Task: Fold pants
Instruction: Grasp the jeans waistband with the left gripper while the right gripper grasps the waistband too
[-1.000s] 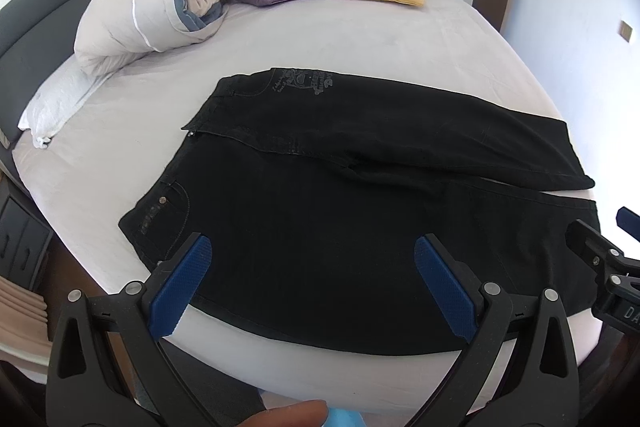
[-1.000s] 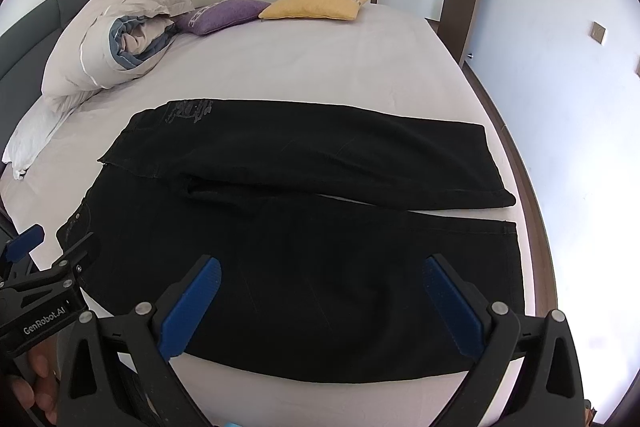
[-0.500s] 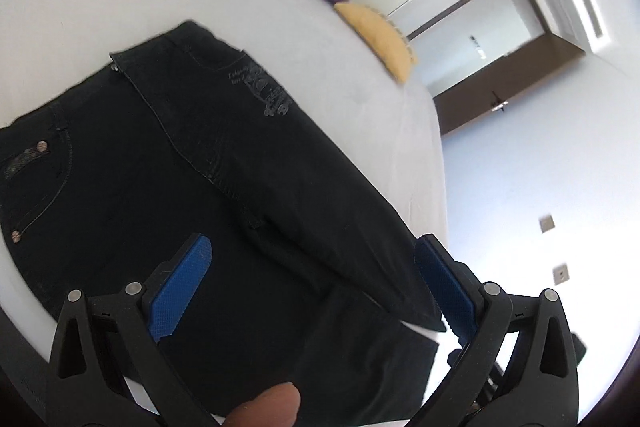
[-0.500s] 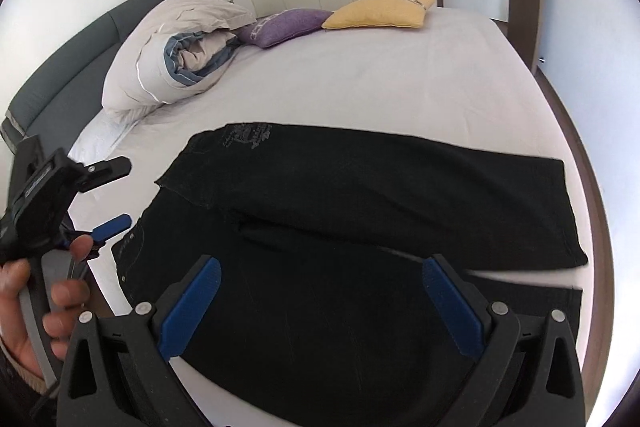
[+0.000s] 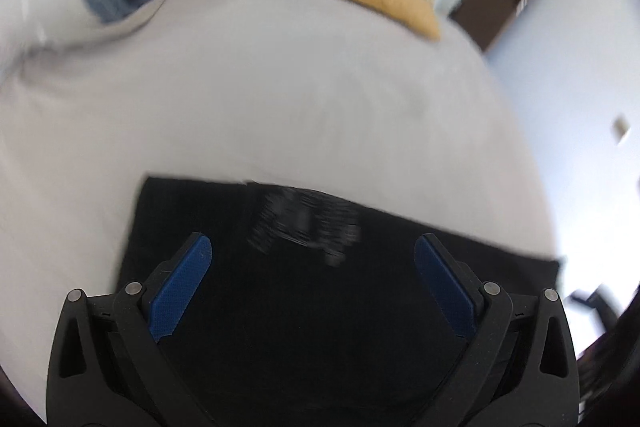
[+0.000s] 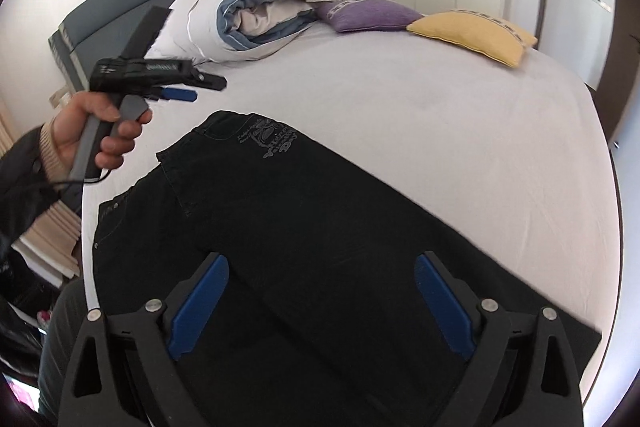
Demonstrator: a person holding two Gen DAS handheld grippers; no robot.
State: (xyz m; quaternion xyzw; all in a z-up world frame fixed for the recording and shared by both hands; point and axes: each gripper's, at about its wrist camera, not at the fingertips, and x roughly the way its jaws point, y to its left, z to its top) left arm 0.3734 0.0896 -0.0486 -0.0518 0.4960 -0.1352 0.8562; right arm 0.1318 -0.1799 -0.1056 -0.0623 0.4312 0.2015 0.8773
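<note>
- 2 grippers, both with jaws wide apart and holding nothing: the left gripper (image 5: pixel 312 291) hovers over the waist end of the pants, the right gripper (image 6: pixel 320 303) over the legs.
- Black jeans (image 6: pixel 320 239) lie flat on the white bed sheet (image 6: pixel 440 131), near its front edge; 1 leg is laid over the other, and the grey print (image 6: pixel 276 141) by the waistband faces up.
- Left hand (image 6: pixel 94 131), seen from the right wrist camera, holds its gripper raised above the sheet beside the waistband, apart from the cloth.
- Step in hand, as judged: approach for the next fold; no cloth is pinched yet.
- Next move, as judged: lower each gripper to an edge, close on the fabric layers, and carry 1 end over the other.
- Left wrist view is motion-blurred, so its exact height above the denim cannot be told.
- Background: rolled duvet (image 6: pixel 256 15), purple cushion (image 6: pixel 368 15), yellow cushion (image 6: pixel 472 31), all well apart from the jeans.
</note>
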